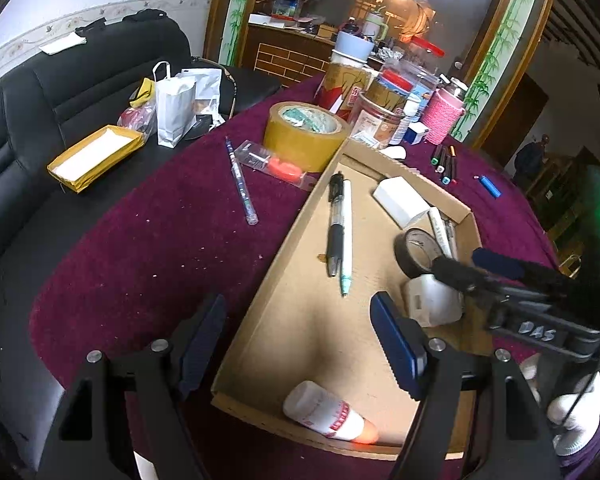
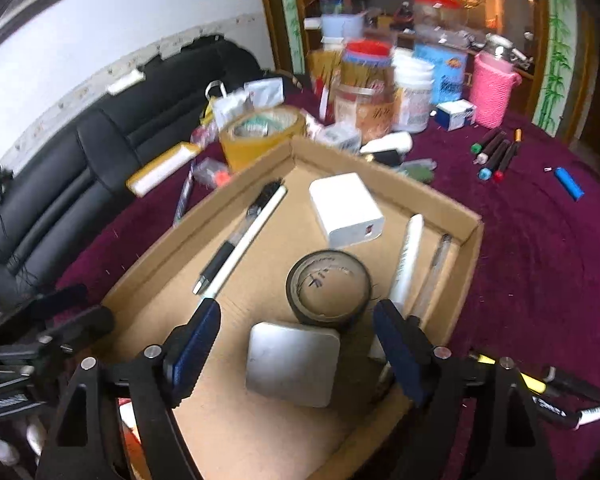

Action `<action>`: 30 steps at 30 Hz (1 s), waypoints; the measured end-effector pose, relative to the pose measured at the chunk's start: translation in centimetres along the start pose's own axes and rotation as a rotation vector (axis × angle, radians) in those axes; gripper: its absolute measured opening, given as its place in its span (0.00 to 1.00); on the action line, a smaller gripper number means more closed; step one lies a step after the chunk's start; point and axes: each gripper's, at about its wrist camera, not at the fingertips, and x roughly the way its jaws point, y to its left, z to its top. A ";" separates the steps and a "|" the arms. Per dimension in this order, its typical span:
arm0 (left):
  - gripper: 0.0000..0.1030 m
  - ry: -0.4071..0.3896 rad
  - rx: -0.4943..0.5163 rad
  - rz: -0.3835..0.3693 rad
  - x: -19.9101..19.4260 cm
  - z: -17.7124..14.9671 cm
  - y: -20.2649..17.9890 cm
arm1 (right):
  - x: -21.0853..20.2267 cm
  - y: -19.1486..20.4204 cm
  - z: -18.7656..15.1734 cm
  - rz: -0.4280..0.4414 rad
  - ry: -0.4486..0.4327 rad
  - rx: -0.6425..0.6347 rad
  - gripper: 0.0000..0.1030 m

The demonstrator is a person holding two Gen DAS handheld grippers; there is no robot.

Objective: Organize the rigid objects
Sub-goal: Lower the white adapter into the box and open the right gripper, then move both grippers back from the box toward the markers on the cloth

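A shallow cardboard tray (image 1: 284, 240) lies on the maroon tablecloth. It holds two pens (image 1: 340, 232), a white adapter block (image 2: 346, 210), a black tape roll (image 2: 328, 284), a white square charger (image 2: 292, 364) and a white bottle with red print (image 1: 328, 412). My left gripper (image 1: 298, 304) hangs open over the tray's left wall, nothing between its fingers. My right gripper (image 2: 298, 306) stands open above the square charger, which lies between the pads untouched. The left wrist view shows the right gripper (image 1: 476, 266) by that charger (image 1: 432, 300).
On the cloth outside the tray lie a brown packing tape roll (image 1: 304, 132), a blue pen (image 1: 242, 184), a packaged orange item (image 1: 276, 166), several markers (image 2: 494, 154) and a blue lighter (image 2: 568, 183). Jars and boxes crowd the far edge. A black sofa (image 1: 60, 100) stands left.
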 end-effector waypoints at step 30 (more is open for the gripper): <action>0.80 -0.222 0.328 0.243 -5.0 -3.1 -13.5 | -11.9 -7.7 -8.9 -0.256 -0.276 0.110 0.92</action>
